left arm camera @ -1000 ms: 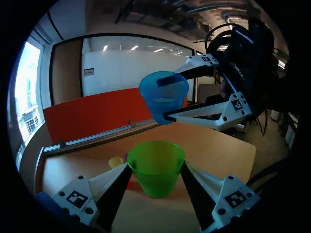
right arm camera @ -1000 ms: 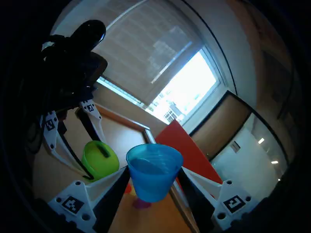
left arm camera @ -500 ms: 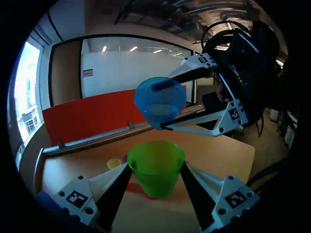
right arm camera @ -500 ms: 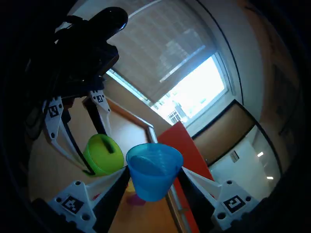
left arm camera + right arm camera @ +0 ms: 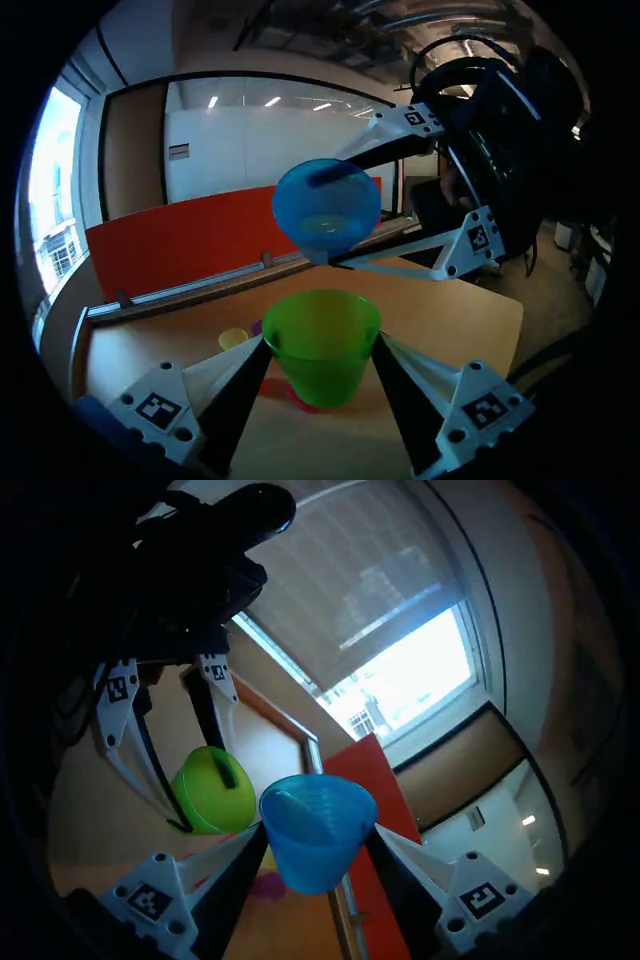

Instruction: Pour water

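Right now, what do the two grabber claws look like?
Both the left gripper and the right gripper have two long white fingers with black inner pads, each carrying a square black-and-white marker. In the left gripper view, the right one has a bulky black body with looping black cables.

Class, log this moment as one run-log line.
stage: pour | left gripper: shut on green cup, upright | right gripper: shut on blue cup, tilted above green cup
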